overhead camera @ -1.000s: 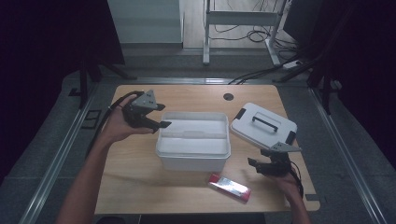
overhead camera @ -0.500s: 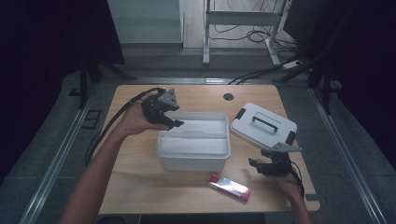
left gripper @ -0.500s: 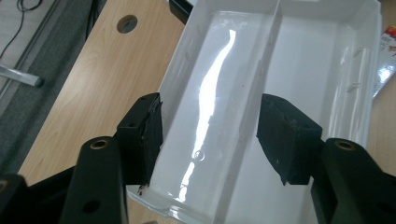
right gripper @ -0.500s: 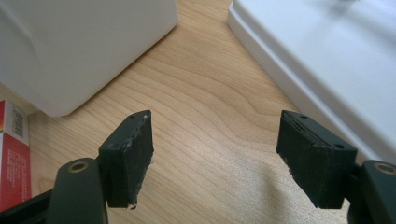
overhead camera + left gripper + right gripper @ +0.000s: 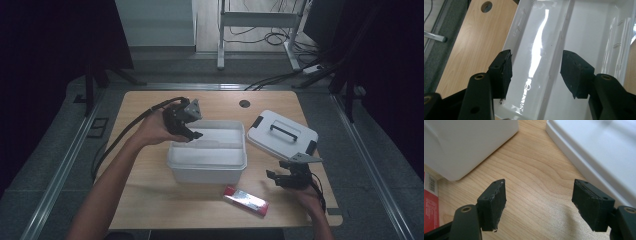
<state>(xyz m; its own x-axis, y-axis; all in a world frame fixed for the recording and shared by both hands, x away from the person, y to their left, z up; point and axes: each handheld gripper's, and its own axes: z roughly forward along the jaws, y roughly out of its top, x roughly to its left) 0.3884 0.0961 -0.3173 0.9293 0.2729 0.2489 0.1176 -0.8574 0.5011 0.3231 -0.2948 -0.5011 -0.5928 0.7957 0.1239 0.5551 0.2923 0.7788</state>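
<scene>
A white open bin stands in the middle of the wooden table. My left gripper hovers over the bin's back left corner. In the left gripper view its jaws are open above the bin's shiny inside wall; they have just been closing a little, with nothing between them. The bin's white lid, with a dark handle, lies to the right of the bin. My right gripper rests low near the table's front right, open over bare wood between the bin and the lid.
A red packet lies flat in front of the bin, near the table's front edge, and its end is at the left of the right gripper view. A round cable hole sits at the back of the table. Dark floor surrounds the table.
My left gripper has moved right, from over the table beside the bin to above the bin's back left corner. The right gripper has stayed put.
</scene>
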